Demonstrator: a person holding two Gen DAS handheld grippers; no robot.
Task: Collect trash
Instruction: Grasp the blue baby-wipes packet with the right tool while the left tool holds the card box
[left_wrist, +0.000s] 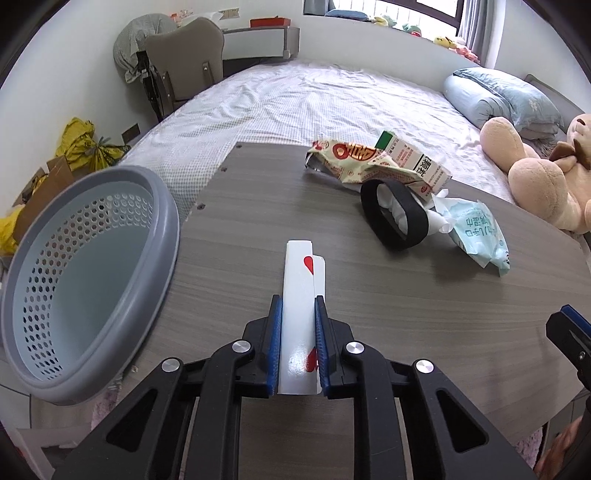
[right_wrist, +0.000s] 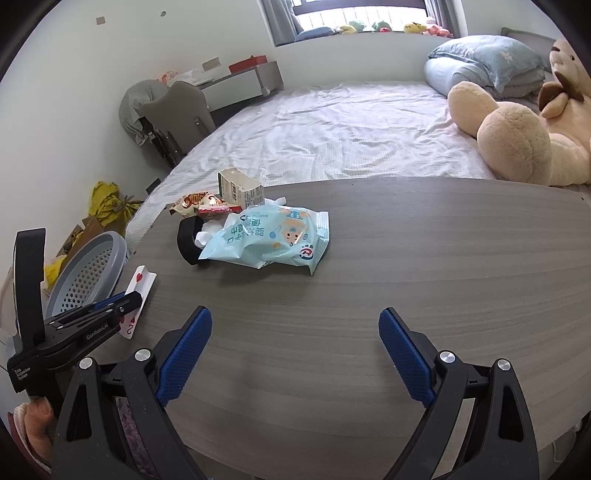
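My left gripper (left_wrist: 298, 306) is shut on a white card box with red hearts (left_wrist: 301, 295), held just above the wooden table (left_wrist: 369, 314); it also shows in the right wrist view (right_wrist: 138, 286). The grey perforated basket (left_wrist: 85, 273) sits tilted at the table's left edge, left of the box. Trash lies at the far side: a snack wrapper (left_wrist: 343, 155), a milk carton (left_wrist: 413, 158), a black ring (left_wrist: 391, 214) and a light-blue wipes packet (left_wrist: 476, 230). My right gripper (right_wrist: 295, 325) is open and empty over the near table, below the blue packet (right_wrist: 269, 240).
A bed with a white sheet (left_wrist: 314, 99) lies behind the table, with a blue pillow (left_wrist: 498, 96) and a plush bear (left_wrist: 535, 173). A chair (left_wrist: 184, 62) and yellow bags (left_wrist: 88, 144) stand at the left.
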